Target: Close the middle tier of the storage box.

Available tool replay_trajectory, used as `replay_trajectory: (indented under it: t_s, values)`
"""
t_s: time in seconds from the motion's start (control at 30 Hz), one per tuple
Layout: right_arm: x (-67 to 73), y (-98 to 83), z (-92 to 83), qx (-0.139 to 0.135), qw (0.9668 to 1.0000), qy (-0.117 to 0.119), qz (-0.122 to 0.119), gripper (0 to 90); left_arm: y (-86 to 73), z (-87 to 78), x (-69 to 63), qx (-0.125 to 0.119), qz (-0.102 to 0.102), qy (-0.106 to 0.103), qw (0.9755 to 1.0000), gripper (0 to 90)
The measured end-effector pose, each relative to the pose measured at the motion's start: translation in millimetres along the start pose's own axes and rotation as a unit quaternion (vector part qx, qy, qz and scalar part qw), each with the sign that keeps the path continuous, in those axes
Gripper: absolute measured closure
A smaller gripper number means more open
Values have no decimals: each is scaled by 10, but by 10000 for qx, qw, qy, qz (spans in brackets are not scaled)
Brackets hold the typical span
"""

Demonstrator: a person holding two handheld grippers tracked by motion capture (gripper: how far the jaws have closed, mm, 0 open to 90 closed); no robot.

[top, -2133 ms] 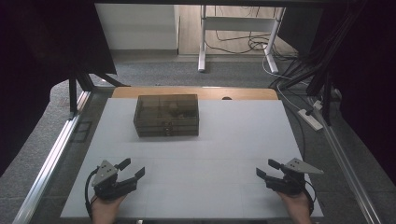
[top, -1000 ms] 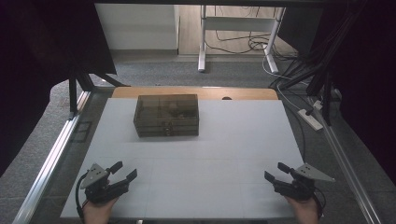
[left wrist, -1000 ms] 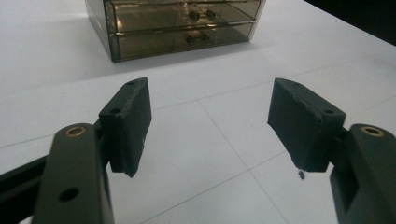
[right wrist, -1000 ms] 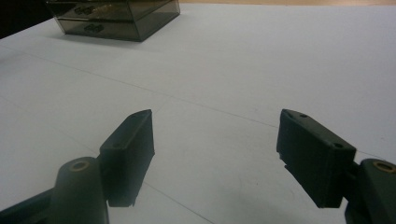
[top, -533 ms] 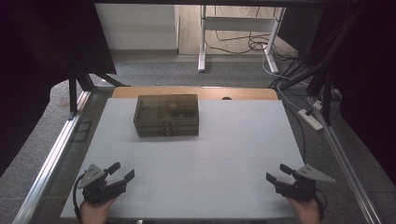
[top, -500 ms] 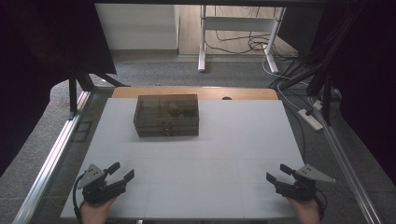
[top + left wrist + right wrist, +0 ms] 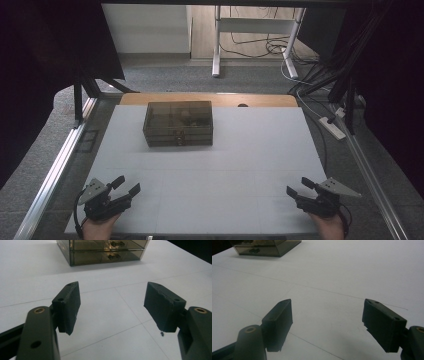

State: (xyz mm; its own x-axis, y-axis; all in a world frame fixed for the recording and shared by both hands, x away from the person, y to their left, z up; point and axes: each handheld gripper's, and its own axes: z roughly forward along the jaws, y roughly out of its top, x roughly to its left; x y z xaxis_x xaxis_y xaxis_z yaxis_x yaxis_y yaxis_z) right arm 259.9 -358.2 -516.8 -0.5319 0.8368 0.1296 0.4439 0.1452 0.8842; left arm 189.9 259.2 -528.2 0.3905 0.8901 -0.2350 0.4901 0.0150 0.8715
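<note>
From above, the drawer box (image 7: pixel 178 123) sits far on the table (image 7: pixel 260 150), its long side across; left gripper (image 7: pixel 121 190) is nearer than right gripper (image 7: pixel 297 187). Left gripper view: jaws wide, empty, box ahead. Right gripper view: same, box far upper-left.

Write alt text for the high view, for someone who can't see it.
A smoky see-through drawer box sits toward the far side of a white table. At the near edge, a person's hands hold the left claw and the right claw, both open and empty, well apart from the box.
</note>
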Motion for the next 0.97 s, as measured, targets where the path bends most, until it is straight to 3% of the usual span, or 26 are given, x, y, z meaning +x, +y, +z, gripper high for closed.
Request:
replay_trajectory:
  t_s: [0.97]
  values:
    - [17,-43,-70,-30,10000,32,48,232,-18,-30,21,-67,-86,34,9999,302]
